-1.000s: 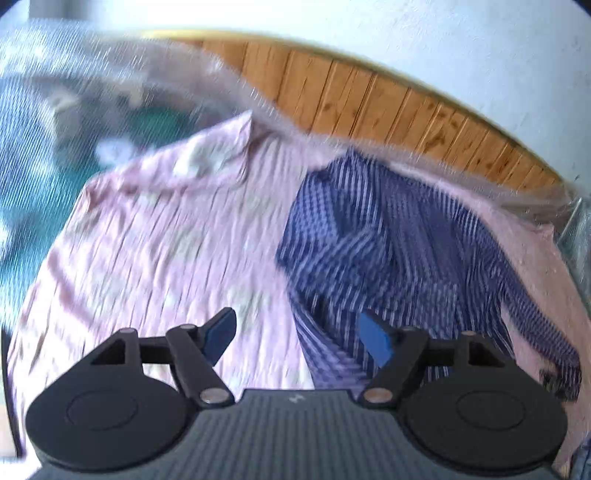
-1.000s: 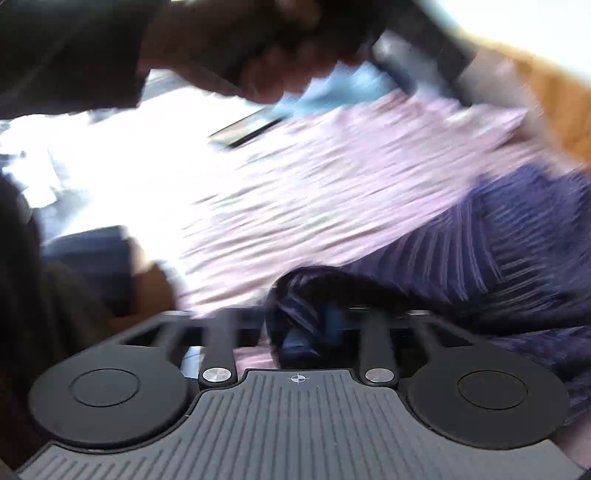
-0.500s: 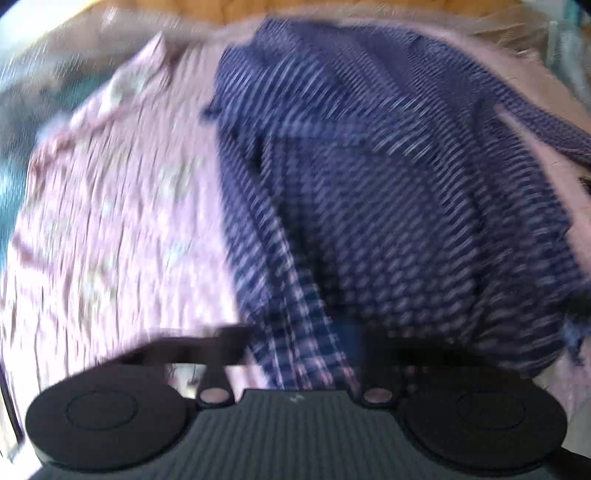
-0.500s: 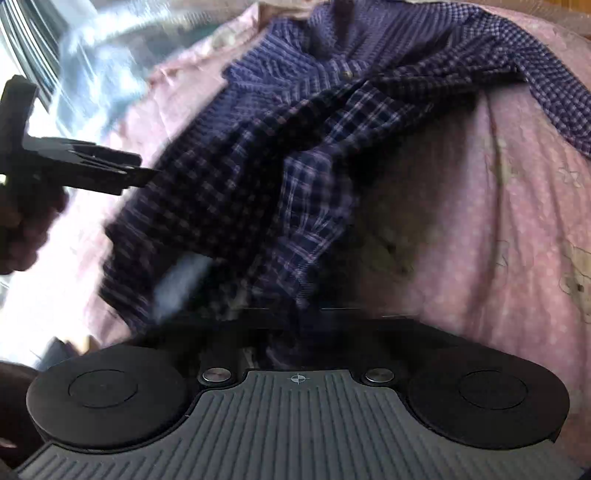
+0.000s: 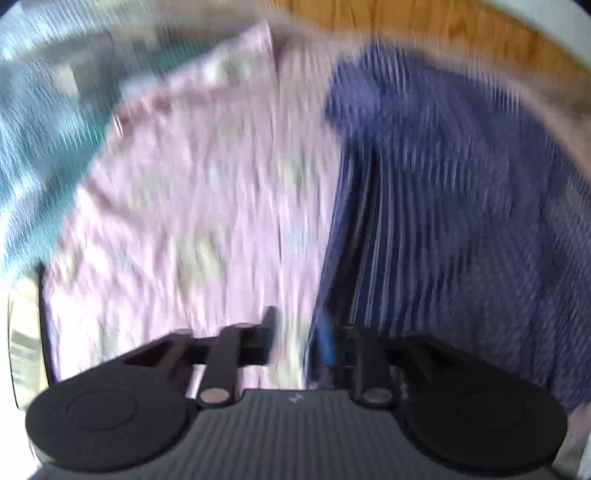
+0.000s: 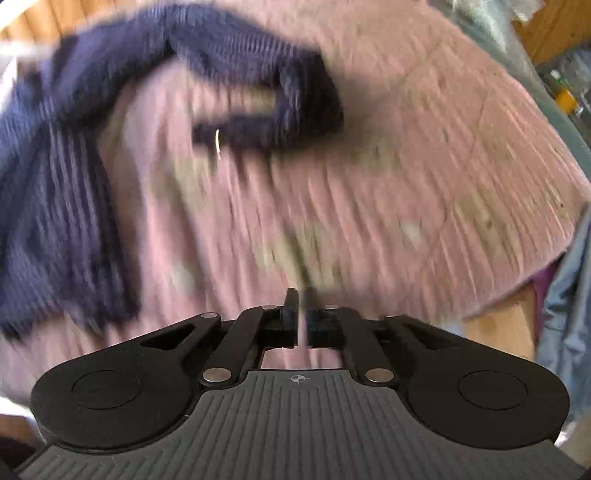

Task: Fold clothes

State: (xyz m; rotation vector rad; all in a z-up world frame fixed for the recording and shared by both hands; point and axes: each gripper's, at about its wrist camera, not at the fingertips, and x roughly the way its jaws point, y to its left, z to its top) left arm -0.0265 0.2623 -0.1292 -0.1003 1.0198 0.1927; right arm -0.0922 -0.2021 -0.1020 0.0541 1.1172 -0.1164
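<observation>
The picture is blurred by motion. A navy checked shirt [image 5: 461,206] lies spread on a pink bedsheet [image 5: 192,206]. My left gripper [image 5: 297,332] hovers at the shirt's near left edge. Its jaws are opening, and only pink sheet shows between them while the cloth edge lies against the right finger [image 5: 325,343]. In the right wrist view the shirt [image 6: 55,206] is off to the left, with a sleeve [image 6: 288,92] curled across the top. My right gripper [image 6: 303,310] is over bare sheet [image 6: 406,184]. Its jaws are opening, a narrow gap apart with nothing in it.
A wooden headboard [image 5: 424,26] runs behind the bed. A teal-blue blanket [image 5: 37,140] lies left of the sheet. On the right the bed edge drops to wood [image 6: 495,332] and a bluish cloth [image 6: 569,295]. Clutter [image 6: 565,85] stands at the far right.
Both grippers were shut on the shirt's hem half a second ago and have let it go. The right gripper has swung right, off the shirt and over bare sheet. The left has dipped slightly.
</observation>
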